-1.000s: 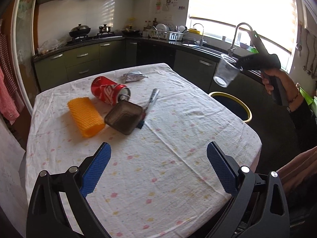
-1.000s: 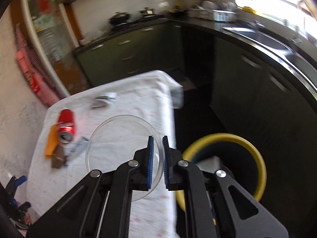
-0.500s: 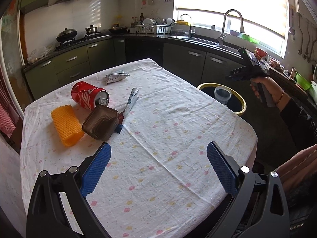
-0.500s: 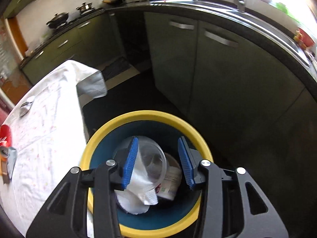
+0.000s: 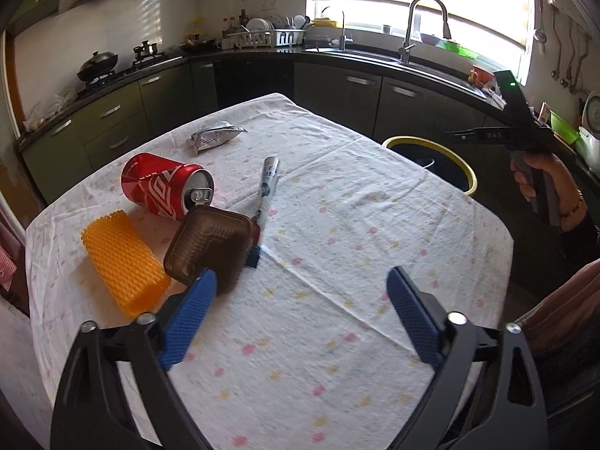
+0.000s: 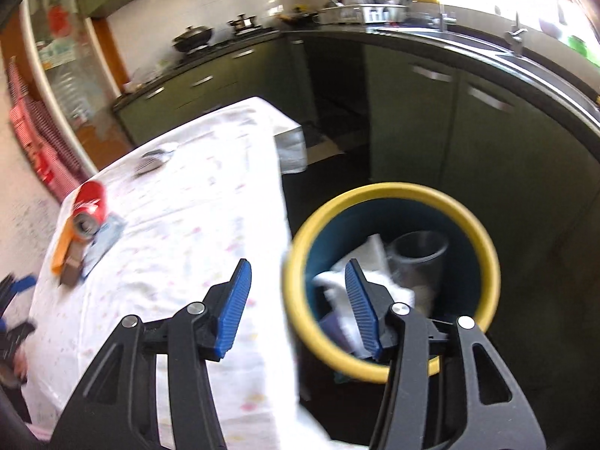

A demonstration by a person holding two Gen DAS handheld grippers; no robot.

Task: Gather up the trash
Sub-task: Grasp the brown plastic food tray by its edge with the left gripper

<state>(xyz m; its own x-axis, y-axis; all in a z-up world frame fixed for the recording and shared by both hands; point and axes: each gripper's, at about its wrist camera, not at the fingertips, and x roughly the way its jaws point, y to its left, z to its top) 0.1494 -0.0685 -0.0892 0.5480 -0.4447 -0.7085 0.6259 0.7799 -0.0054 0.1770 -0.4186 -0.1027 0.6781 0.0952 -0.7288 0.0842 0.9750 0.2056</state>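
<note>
- The left gripper hangs over the near part of the table; its jaws stand wide and are closing, with only cloth between them.
- Its left pad sits just in front of the brown plastic tray, which leans on the orange mesh sleeve.
- Behind the tray lie the red can on its side, a rolled wrapper, and farther back a silver packet.
- The right gripper hovers at the table's edge, jaws part-open and opening, empty.
- Beyond the table edge stands the yellow-rimmed bin; the clear plastic cup lies inside it among white paper.
</note>
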